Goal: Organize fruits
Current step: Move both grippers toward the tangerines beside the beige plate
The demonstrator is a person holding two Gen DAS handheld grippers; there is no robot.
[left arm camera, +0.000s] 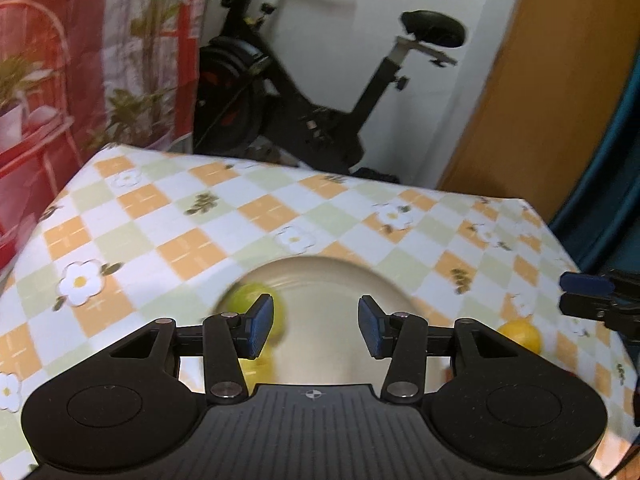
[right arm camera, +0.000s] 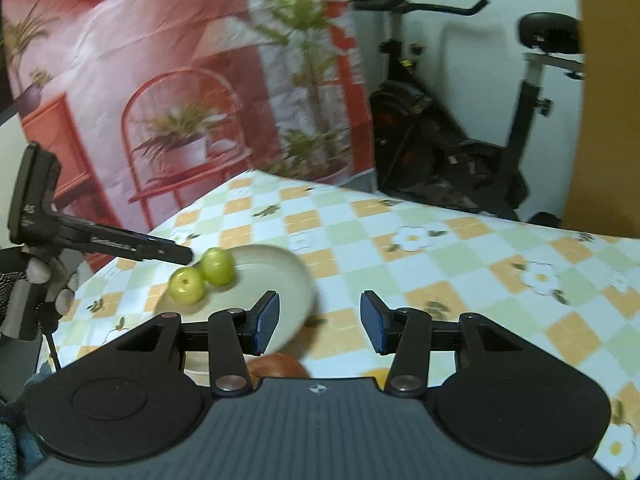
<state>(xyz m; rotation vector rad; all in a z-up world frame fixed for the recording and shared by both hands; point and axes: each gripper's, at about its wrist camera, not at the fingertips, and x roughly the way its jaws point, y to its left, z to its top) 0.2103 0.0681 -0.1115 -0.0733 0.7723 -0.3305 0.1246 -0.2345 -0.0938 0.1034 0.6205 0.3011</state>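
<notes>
A cream plate point(left arm camera: 320, 280) lies on the checked tablecloth. My left gripper point(left arm camera: 316, 326) hovers over it, open, with nothing between its pads. A blurred green apple point(left arm camera: 244, 298) sits on the plate behind the left finger. In the right wrist view the plate point(right arm camera: 280, 276) carries two green apples point(right arm camera: 186, 286) point(right arm camera: 218, 266), and the left gripper point(right arm camera: 180, 254) reaches in just above them. My right gripper point(right arm camera: 320, 322) is open and empty, right of the plate. A reddish-brown fruit point(right arm camera: 280, 364) and a yellow fruit point(right arm camera: 378, 374) lie on the cloth below it.
A yellow fruit point(left arm camera: 520, 336) rests on the cloth right of the plate, near the right gripper point(left arm camera: 576, 294). A gloved hand point(right arm camera: 40, 276) holds the left gripper. Behind the table stand an exercise bike point(left arm camera: 320, 92), a printed red backdrop point(right arm camera: 160, 80) and a wooden door point(left arm camera: 540, 100).
</notes>
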